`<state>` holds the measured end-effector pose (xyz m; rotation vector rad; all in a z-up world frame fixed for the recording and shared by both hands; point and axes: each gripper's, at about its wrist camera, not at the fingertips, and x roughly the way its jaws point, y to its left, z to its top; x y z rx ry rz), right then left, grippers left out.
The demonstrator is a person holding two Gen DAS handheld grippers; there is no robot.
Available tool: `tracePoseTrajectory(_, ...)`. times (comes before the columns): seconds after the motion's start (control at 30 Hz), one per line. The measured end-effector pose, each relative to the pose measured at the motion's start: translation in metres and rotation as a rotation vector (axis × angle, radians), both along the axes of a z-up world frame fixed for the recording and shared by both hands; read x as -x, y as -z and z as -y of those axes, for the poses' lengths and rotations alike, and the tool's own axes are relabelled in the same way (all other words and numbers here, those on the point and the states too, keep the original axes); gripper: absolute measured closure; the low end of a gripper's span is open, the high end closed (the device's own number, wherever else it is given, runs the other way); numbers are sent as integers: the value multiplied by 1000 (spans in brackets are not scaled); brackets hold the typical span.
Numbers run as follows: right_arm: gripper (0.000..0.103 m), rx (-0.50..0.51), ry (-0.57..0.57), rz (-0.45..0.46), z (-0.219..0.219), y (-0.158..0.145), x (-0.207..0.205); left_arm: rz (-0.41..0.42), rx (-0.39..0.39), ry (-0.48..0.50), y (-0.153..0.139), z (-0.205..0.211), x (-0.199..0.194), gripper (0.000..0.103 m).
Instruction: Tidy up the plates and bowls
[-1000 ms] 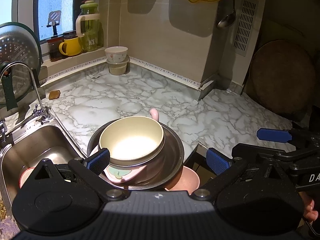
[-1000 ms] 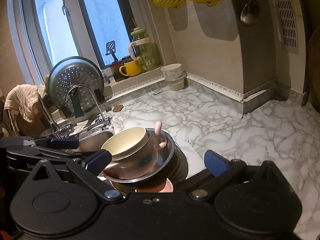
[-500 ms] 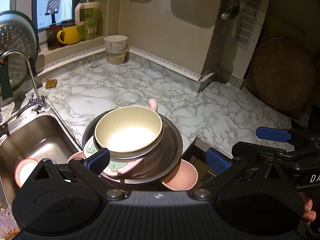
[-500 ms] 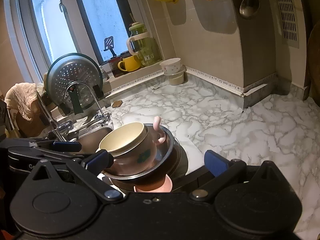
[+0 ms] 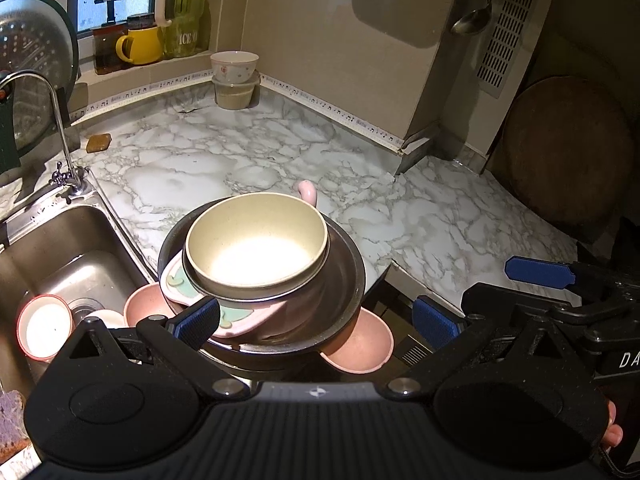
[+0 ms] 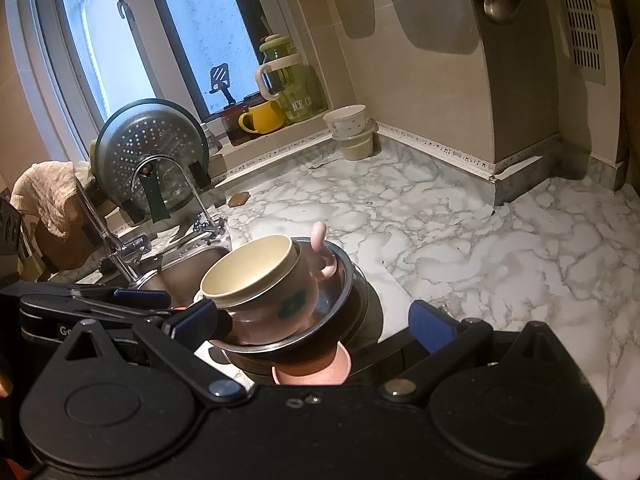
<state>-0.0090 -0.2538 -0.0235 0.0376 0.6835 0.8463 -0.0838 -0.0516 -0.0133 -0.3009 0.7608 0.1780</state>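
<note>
Your stack (image 5: 260, 280) of nested bowls sits tilted over the sink (image 5: 60, 248) edge, top-heavy, glazed, slippery. Both the left gripper (image 5: 316, 320) and right gripper (image 6: 316, 320) are spread, neither pinching; take the steel bowl (image 5: 344, 280) rim low, not the cream bowl (image 5: 256, 248).

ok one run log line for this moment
stage: stack carry | left gripper: open | right gripper: open | cream bowl: tilted atop steel bowl | over: sink edge

Count: two blue-padded grippers (image 5: 316, 320) (image 6: 316, 320), one cream bowl (image 5: 256, 240), one steel bowl (image 5: 344, 284), two stacked corner bowls (image 5: 235, 80), one yellow mug (image 5: 140, 46).
</note>
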Motion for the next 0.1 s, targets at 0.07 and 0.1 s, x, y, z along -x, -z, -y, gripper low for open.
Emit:
tracePoseTrajectory(0.07,0,-9,1,-9,0,0,-1,1,-3,1,0,0,0,0)
tracePoseTrajectory(0.1,0,-14,5,-15,0,0,-3,4,-6,0,-1,0,0,0)
